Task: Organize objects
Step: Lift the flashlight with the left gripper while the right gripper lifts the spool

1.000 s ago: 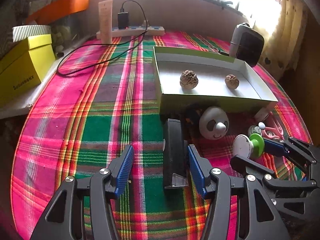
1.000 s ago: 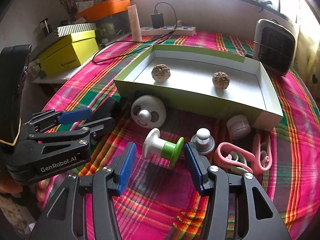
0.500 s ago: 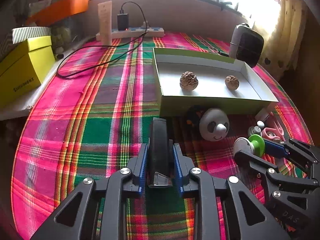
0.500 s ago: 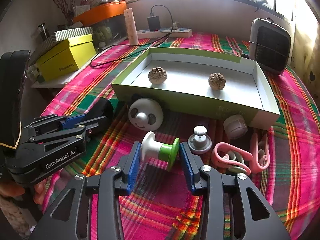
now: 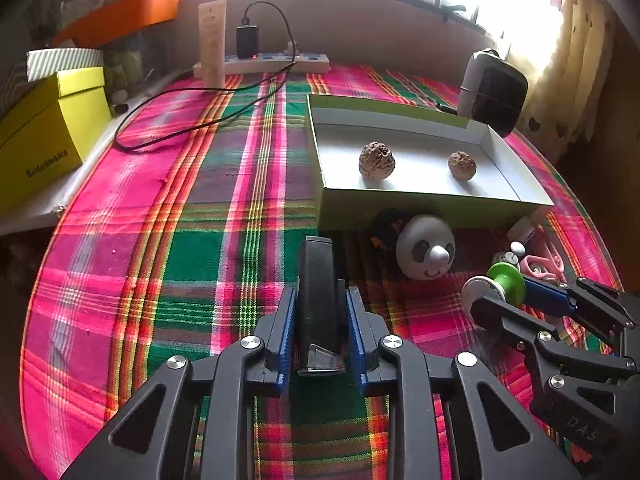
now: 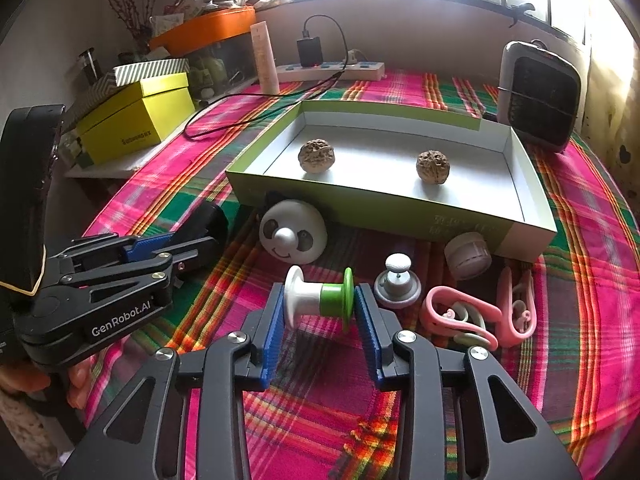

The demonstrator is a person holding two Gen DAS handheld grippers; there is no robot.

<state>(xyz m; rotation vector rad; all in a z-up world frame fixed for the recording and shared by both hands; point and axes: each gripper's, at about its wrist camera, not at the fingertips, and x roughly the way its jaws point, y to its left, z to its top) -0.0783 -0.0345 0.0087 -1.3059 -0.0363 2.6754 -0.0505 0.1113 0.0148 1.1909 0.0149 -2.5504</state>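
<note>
A black bar-shaped device (image 5: 318, 280) lies on the plaid cloth, and my left gripper (image 5: 320, 300) is shut on it, blue pads against both long sides. From the right wrist view this left gripper (image 6: 152, 244) sits at the left with the device (image 6: 212, 220) sticking out. My right gripper (image 6: 319, 300) is closing on a white and green spool (image 6: 320, 294); its pads touch both end flanges. The open green-and-white box (image 6: 360, 208) behind holds two walnuts (image 6: 316, 155) (image 6: 433, 167). A panda head (image 6: 292, 232) rests against its front wall.
Right of the spool lie a grey knob (image 6: 397, 280), a small round jar (image 6: 468, 256) and pink clips (image 6: 460, 316). A dark heater (image 6: 540, 96) stands at back right, a yellow box (image 6: 136, 120) at left, and a power strip (image 6: 332, 70) with a trailing cable at the back.
Both grippers went from wide open to closed in place. The left one clamped the black device, which straightened slightly; the right one's pads came in onto the spool's ends.
</note>
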